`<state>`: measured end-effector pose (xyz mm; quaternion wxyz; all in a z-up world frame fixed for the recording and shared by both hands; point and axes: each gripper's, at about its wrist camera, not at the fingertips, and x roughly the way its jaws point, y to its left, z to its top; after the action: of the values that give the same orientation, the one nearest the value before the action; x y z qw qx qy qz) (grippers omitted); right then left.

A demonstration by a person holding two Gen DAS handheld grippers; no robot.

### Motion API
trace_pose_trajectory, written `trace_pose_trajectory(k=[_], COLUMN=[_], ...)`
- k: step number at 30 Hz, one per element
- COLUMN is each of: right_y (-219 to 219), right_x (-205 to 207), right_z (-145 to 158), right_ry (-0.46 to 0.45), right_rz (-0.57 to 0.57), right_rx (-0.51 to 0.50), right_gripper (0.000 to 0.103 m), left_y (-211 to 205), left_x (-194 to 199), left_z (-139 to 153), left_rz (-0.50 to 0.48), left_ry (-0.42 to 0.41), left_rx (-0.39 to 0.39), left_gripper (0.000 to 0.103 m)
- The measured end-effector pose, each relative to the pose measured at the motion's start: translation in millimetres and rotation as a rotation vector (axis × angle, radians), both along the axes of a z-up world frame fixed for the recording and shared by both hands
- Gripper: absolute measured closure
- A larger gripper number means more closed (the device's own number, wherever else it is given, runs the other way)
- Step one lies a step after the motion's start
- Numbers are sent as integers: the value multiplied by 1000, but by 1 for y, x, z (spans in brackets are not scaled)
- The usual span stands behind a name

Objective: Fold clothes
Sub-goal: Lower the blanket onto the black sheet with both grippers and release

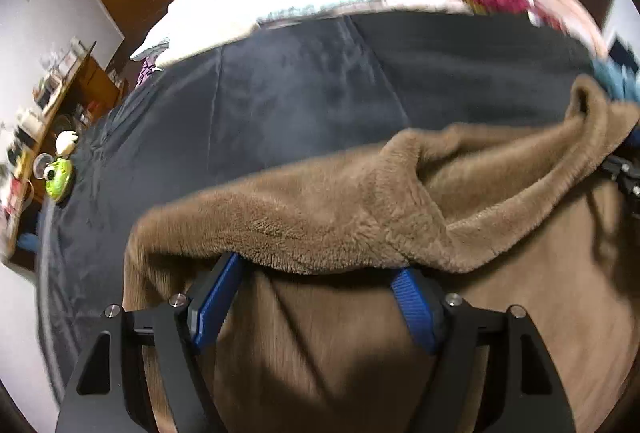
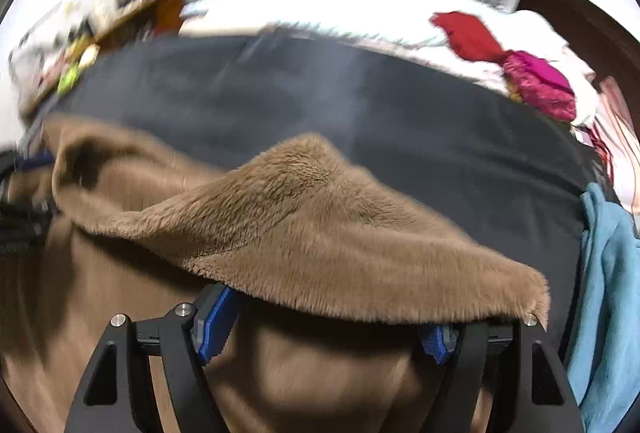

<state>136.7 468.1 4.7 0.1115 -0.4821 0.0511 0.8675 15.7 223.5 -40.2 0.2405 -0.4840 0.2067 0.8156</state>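
Blue pads of L gripper (image 1: 316, 297) stand wide apart, fleece (image 1: 360, 209) edge draped over the tips, nothing pinched; R gripper (image 2: 328, 317) same, jaws apart under the flap. Brown fleece lies on dark sheet (image 1: 280, 93), near edge turned over. Looks like a fold just laid. Next: pull both out low & level so flap doesn't drag, then smooth the crease.

No legible text or labels anywhere
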Motion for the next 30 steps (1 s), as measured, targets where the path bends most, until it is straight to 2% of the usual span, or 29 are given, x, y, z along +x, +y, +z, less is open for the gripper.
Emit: trace_pose_trajectory(k=[2,5,8,10,12,18,21,25,30], right_y=[16,34,36,32,26,29,31,35,26], right_x=[-10,-23,-28,-30,-31,-22,-19,-15,14], right_z=[8,-1,-15,-23,-28,-37,-38,-36,-13], right_ry=[62,60,47,31,26,48,58,47,50], right_rz=[-62,-139,-148,-130,-113,-92,-83,-84,-70], right_rx=[-32,-125,-122,-68,-23,0,-8,-48,-102], right_gripper=[26,26,26,25,24,21,21,21,21], left_y=[3,9,17,22,23,8,-11,-60,-139], left_x=[-14,-28,-33,-33,-33,-31,-22,-3,21], left_z=[7,9,-1,-15,-26,-18,0,28,40], left_rz=[51,107,110,101,92,97,82,69,148], left_ry=[-3,-11,-12,-3,8,-18,-5,35,65], left_rx=[69,120,97,24,-13,24,58,106,131], left_gripper=[25,25,25,25,24,24,24,23,23])
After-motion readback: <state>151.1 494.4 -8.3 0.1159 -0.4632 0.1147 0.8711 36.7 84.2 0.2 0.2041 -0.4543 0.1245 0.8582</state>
